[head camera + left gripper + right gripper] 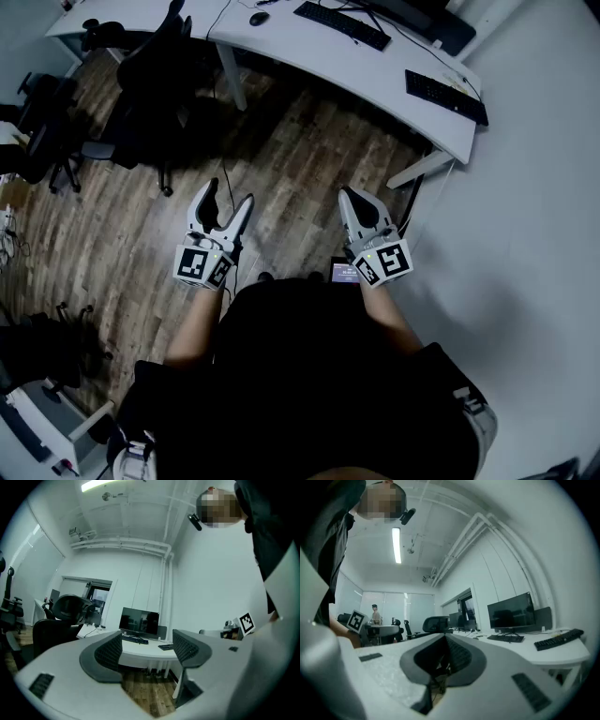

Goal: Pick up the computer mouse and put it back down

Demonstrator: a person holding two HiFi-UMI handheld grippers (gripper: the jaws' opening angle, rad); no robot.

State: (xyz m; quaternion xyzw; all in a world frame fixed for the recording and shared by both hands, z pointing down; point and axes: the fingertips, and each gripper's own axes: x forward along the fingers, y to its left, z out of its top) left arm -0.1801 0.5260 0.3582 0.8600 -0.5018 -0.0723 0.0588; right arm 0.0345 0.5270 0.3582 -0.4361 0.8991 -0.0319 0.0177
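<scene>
The far computer mouse shows only as a tiny dark blob.

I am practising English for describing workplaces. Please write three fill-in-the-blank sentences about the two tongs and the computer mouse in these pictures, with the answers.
1. The left tongs are ____, with nothing between them.
2. The right tongs are ____ and hold nothing.
3. The computer mouse lies on the white ____, away from both tongs.
Missing words: open; shut; desk.
</scene>
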